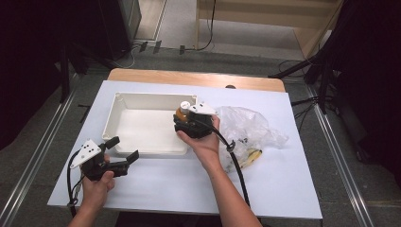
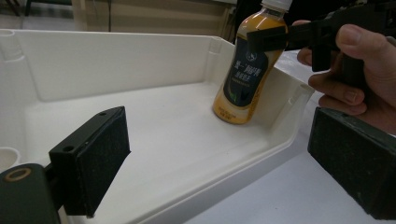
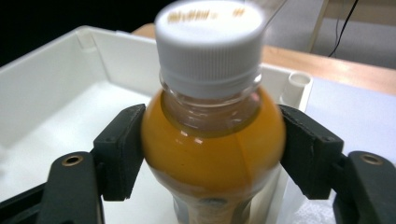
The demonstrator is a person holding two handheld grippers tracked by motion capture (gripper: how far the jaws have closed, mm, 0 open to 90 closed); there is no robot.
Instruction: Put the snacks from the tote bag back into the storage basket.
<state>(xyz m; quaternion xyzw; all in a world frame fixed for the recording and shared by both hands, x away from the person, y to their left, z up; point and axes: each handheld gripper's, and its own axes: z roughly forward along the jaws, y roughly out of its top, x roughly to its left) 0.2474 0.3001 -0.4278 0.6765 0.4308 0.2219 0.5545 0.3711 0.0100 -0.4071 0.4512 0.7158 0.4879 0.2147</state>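
A bottle of orange drink (image 1: 183,108) with a white cap and dark label stands tilted in the far right corner of the white tray (image 1: 109,120), its base on the tray floor. My right gripper (image 1: 182,113) is shut on the bottle (image 3: 212,154), both pads pressed against its orange shoulder just under the cap. The left gripper view shows the bottle (image 2: 245,79) leaning toward the tray's right wall (image 2: 285,93). My left gripper (image 1: 125,148) is open and holds nothing. It sits at the tray's near left corner, its wide-apart jaws pointing into the tray.
A crumpled clear plastic bag (image 1: 246,127) lies right of the tray, with a yellow item (image 1: 250,157) at its near edge. The white tabletop (image 1: 274,189) has bare room in front. A cable (image 1: 239,175) trails from the right gripper.
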